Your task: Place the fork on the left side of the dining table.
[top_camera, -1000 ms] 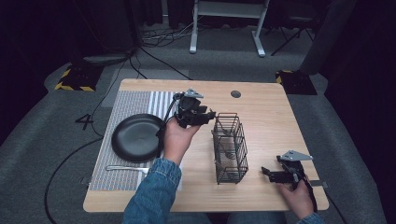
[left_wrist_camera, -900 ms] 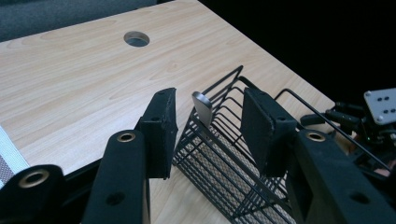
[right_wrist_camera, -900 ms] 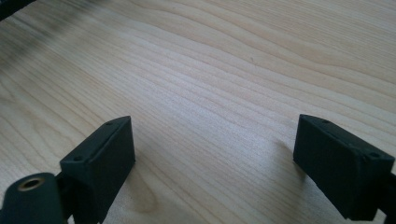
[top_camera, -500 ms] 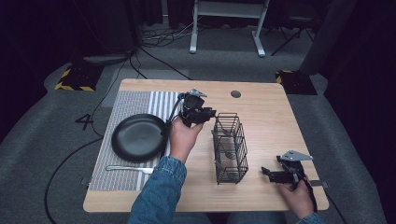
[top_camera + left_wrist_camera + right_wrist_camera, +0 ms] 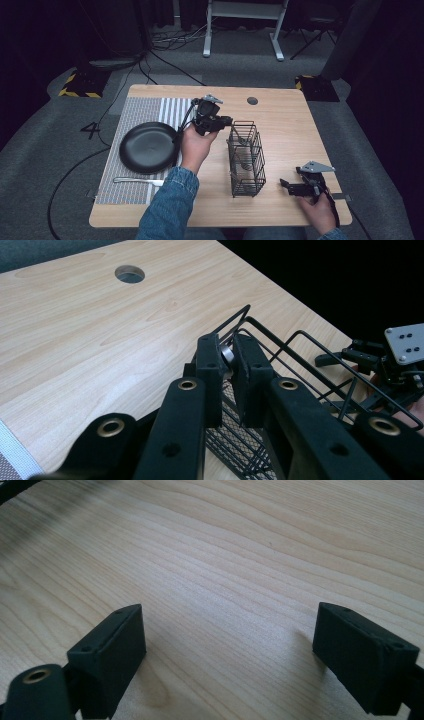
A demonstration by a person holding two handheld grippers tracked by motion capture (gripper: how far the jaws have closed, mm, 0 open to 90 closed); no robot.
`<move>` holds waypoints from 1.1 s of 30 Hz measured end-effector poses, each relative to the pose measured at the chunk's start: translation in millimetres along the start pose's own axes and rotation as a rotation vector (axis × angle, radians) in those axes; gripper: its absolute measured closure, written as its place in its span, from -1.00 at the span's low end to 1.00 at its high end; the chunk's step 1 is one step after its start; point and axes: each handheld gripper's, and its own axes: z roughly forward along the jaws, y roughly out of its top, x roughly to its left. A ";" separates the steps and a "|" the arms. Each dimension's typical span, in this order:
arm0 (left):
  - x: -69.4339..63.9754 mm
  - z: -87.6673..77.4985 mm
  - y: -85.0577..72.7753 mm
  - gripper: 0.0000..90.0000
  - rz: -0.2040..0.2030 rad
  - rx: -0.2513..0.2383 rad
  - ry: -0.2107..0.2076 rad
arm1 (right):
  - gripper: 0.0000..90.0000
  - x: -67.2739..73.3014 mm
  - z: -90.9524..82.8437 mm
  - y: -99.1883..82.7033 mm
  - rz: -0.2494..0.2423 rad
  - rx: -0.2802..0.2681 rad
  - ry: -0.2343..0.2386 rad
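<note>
Left gripper (image 5: 225,121) has just been closing. In the left gripper view its pads are now nearly together, pinching a small silver handle tip (image 5: 227,356) that sticks up at the top far corner of the wire basket (image 5: 246,160). A second ago the jaws were visibly wider at that same basket corner, and the hand has barely shifted. Judgement: the grasp is made, so the next step is probably to lift the piece up out of the basket. What kind of utensil it is can't be told, since most of it is hidden; something pale does show inside the basket in the high view. Right gripper (image 5: 287,186) sits right of the basket's near end with its jaws wide apart and only bare wood between them (image 5: 230,645); it is idle and unchanged. The basket stands upright on a light wooden table (image 5: 300,125). Left of the basket is a black plate (image 5: 148,147) on a striped placemat (image 5: 145,107), and a piece of cutlery (image 5: 137,180) lies on the mat on the near side of the plate. A round cable hole (image 5: 252,100) is in the tabletop beyond the basket. The room is dark, with grey carpet, loose cables on the floor, white desk legs (image 5: 206,47) far behind the basket and a yellow-black striped block (image 5: 80,85) far left.
</note>
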 end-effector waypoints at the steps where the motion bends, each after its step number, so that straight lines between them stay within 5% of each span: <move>1: 0.0 -0.7 0.6 0.92 -0.003 -0.001 -0.011 | -0.69 0.0 0.0 0.0 0.000 0.000 0.000; 14: -13.5 -7.6 10.2 0.93 0.042 0.001 0.014 | -0.68 0.2 -0.3 -0.1 0.000 0.000 0.001; 33: -31.4 -54.6 35.1 0.93 0.087 -0.014 0.073 | -0.68 0.1 0.0 0.0 0.002 -0.003 0.001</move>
